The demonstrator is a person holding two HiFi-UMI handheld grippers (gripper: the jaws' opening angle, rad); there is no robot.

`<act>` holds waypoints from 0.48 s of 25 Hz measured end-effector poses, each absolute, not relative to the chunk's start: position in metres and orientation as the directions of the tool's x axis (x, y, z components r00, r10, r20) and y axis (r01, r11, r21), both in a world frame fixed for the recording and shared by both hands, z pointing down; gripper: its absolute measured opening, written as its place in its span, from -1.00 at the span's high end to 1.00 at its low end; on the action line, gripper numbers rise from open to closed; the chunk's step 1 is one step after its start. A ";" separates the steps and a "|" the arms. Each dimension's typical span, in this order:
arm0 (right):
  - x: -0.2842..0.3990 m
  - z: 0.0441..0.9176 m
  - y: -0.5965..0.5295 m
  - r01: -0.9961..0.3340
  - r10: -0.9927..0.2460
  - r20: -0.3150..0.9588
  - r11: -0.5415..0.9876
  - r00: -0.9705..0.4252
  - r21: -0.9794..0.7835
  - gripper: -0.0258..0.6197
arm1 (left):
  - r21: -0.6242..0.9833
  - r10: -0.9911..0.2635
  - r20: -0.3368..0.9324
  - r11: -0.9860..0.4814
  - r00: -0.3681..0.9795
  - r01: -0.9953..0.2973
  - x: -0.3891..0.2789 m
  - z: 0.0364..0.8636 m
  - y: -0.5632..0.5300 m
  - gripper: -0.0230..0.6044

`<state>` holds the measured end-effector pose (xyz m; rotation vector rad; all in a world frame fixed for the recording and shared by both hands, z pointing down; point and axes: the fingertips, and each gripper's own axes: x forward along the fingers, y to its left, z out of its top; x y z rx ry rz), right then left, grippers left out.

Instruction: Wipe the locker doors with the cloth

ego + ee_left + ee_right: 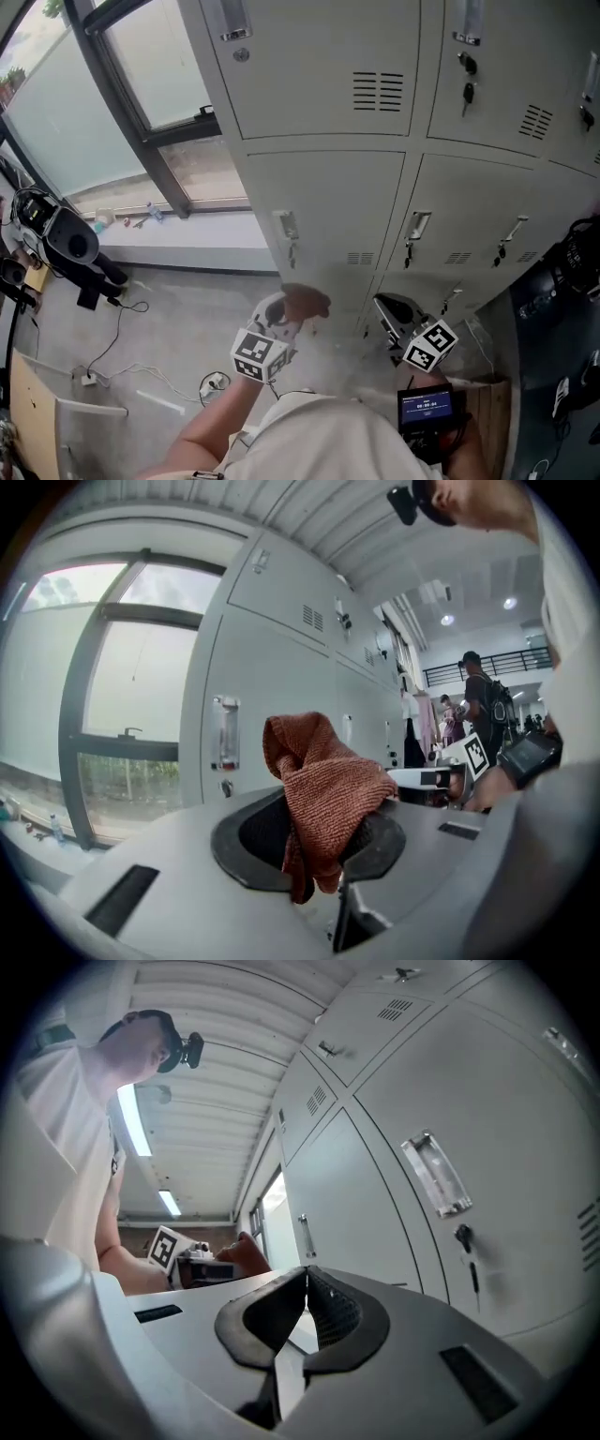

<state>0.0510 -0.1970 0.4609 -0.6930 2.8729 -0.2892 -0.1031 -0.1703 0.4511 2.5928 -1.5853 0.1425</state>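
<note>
A rust-red woven cloth (323, 794) is bunched between the jaws of my left gripper (319, 832), which is shut on it. In the head view the cloth (307, 303) sits just in front of a lower grey locker door (323, 202), below its handle (286, 230). My left gripper (286, 323) is at the lower middle. My right gripper (394, 314) is beside it to the right, low near the lockers, its jaws shut with nothing between them (305, 1302). The right gripper view shows the cloth (246, 1251) far off to the left.
Grey lockers (487, 84) in rows fill the wall, with keys (466, 92) hanging in some locks. A window (103, 84) and sill are at the left. Cables (122, 356) and black equipment (61, 234) lie on the floor at the left. People (473, 700) stand far off.
</note>
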 end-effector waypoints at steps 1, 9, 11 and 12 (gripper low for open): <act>0.042 0.453 -0.201 -0.417 -0.449 -0.129 0.883 -0.884 -0.216 0.86 | 0.028 -0.891 0.111 -0.440 0.440 -0.897 -0.115 0.437 -0.177 0.70; -0.002 0.448 -0.218 -0.370 -0.389 -0.098 0.914 -0.916 -0.166 0.86 | -0.047 -0.934 -0.083 -0.345 0.348 -0.937 -0.183 0.310 -0.234 0.70; -0.008 0.457 -0.215 -0.355 -0.373 -0.082 0.919 -0.924 -0.170 0.86 | -0.085 -0.938 -0.107 -0.323 0.331 -0.943 -0.191 0.283 -0.242 0.70; -0.010 0.462 -0.212 -0.348 -0.365 -0.078 0.921 -0.928 -0.177 0.86 | -0.106 -0.941 -0.115 -0.308 0.319 -0.946 -0.195 0.271 -0.245 0.70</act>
